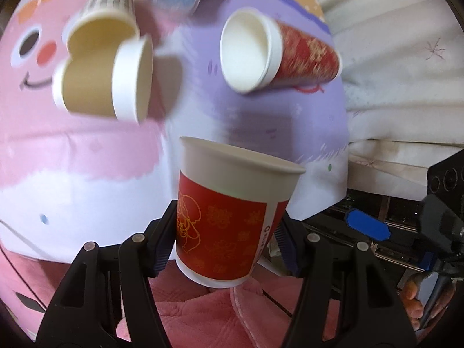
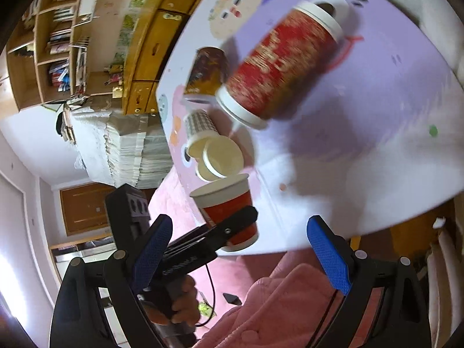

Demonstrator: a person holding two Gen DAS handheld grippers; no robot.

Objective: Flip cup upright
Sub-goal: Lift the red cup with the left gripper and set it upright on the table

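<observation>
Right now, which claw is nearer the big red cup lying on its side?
Right. The right claw is open and empty, facing the big red cup. The left claw sits farther back, holding the small red cup upright.

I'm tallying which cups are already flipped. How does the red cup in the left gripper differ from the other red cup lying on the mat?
The held red cup stands mouth up, clamped in the left gripper; the lying red cup is on its side on the mat, untouched. The held cup shows thin gold line drawings; the lying one has a denser gold pattern, blurred here. Both are red paper cups with white rims.
</observation>
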